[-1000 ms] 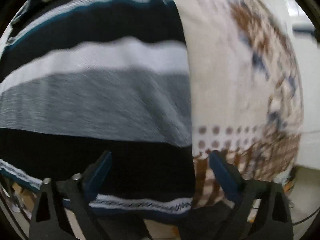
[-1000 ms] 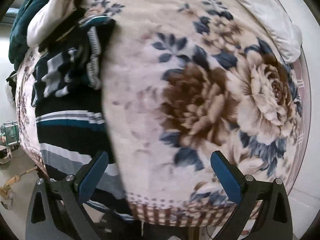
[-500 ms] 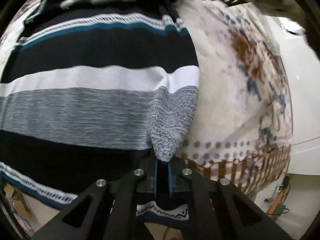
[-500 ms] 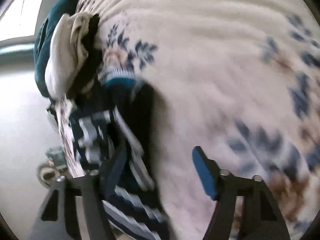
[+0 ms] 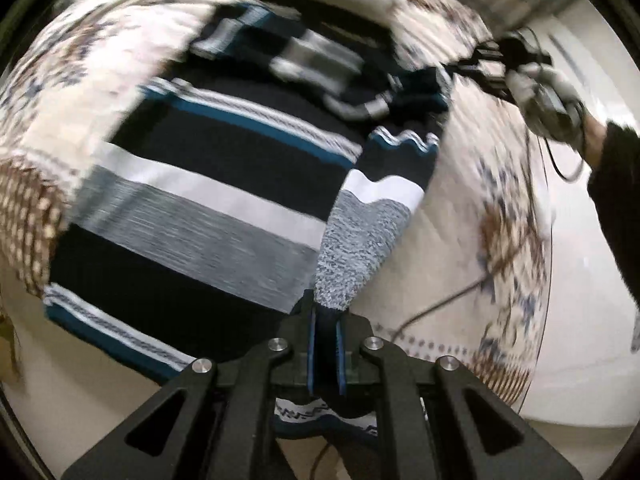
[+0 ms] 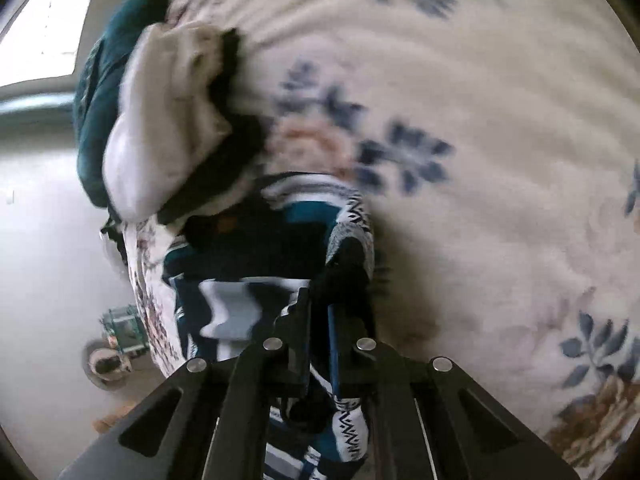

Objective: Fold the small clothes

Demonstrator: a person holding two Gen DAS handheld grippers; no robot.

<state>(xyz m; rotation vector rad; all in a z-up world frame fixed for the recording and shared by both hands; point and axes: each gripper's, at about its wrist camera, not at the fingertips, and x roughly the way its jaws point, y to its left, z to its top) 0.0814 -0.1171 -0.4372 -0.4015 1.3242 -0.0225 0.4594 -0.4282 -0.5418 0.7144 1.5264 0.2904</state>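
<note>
A striped knit garment (image 5: 208, 200) in black, white, grey and teal lies spread on a floral blanket. My left gripper (image 5: 325, 320) is shut on its right edge, and a grey, white and black fold rises from the jaws. In the right wrist view the same striped garment (image 6: 280, 248) bunches near its teal and zigzag-trimmed end, and my right gripper (image 6: 318, 312) is shut on that edge. The right gripper (image 5: 472, 68) also shows far off in the left wrist view, held by a gloved hand (image 5: 548, 100) with a dark sleeve.
The cream blanket with blue and brown flowers (image 6: 480, 120) covers the bed. A pile of clothes, white (image 6: 160, 128) and dark teal (image 6: 100, 92), sits at the garment's far end. Pale floor (image 6: 40, 260) with small objects lies beyond the bed edge. A thin cable (image 5: 440, 304) crosses the blanket.
Both grippers went from wide open to shut on the striped garment's edge. The left one has lifted a fold of it. The right one swung left from the flowers to the garment's end.
</note>
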